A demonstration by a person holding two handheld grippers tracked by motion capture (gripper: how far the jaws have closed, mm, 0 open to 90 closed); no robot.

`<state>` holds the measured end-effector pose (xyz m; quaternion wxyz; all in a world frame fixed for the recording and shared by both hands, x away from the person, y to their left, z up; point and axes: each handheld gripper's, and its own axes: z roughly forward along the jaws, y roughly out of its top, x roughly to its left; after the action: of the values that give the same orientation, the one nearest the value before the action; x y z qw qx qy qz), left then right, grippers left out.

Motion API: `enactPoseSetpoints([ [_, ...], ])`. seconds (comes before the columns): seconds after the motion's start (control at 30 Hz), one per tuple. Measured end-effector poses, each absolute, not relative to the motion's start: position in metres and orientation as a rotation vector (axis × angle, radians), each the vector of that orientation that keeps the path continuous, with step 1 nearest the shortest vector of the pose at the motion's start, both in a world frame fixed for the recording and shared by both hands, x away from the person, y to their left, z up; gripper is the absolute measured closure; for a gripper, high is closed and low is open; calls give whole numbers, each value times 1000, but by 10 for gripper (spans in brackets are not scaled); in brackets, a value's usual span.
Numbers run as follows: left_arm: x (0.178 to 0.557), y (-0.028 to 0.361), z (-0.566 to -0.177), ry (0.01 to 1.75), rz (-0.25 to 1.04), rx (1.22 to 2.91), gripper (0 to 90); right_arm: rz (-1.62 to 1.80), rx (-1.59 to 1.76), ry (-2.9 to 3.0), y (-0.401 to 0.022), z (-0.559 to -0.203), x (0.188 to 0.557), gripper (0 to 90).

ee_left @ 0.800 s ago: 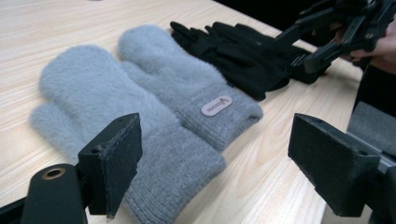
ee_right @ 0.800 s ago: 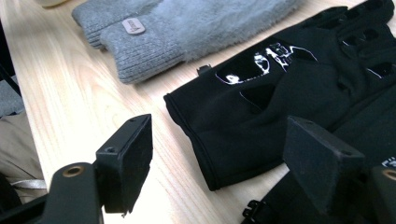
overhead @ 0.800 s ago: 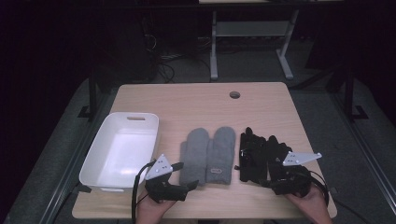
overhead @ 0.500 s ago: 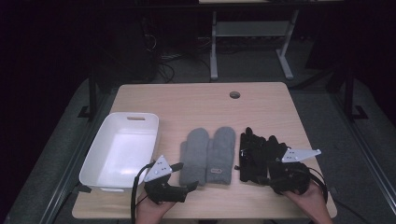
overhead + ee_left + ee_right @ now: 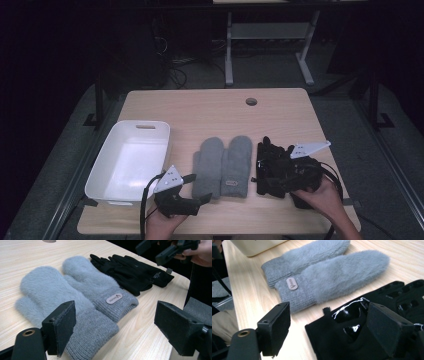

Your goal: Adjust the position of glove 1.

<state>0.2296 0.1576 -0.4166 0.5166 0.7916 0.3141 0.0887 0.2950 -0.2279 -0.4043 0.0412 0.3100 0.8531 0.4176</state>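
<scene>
1. Near the front edge of the table [image 5: 210, 107], left hand-held gripper [image 5: 192, 200], jaws spread wide with nothing between the pads, pointing toward the cuffs of the grey mittens [image 5: 223, 165].
2. In the left gripper view, cuff of the nearer grey mitten [image 5: 92, 327] just past the left pad, not touching it; bare wood between the two pads.
3. Grey mittens side by side and touching in the middle of the table, flat, cuffs toward the person, fingertips away; small oval label [image 5: 114, 298] on the cuff of the mitten next to the black gloves [image 5: 272, 167].
4. Black gloves just right of the mittens, lying flat with a narrow strip of bare table between the two pairs.
5. Right hand-held gripper [image 5: 287, 175] over the cuff end of the black gloves, held by the right hand [image 5: 322, 197]; jaws wide apart.
6. In the right gripper view, black glove cuff [image 5: 342, 337] lying between and beneath the open pads, glossy patch [image 5: 348, 312] close to the right pad; no squeeze on the fabric visible, contact with the pad not clear.
7. White rectangular tub [image 5: 97, 182] at the left edge of the table, beside the left hand-held gripper, apart from the mittens.
8. Round cable hole [image 5: 251, 101] near the far edge of the table, well away from both pairs.
</scene>
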Motion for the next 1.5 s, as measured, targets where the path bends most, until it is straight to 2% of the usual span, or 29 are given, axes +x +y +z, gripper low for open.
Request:
enactPoseSetpoints([
  [0.6,232,163,-416,768,207,1889,174,1196,808,2703,-180,-387,333,207],
  [1.07,230,160,-415,771,199,1880,174,1082,770,2801,-146,-400,358,237],
  [1.5,230,159,-416,770,194,1885,174,908,683,2897,-115,-428,379,364],
])
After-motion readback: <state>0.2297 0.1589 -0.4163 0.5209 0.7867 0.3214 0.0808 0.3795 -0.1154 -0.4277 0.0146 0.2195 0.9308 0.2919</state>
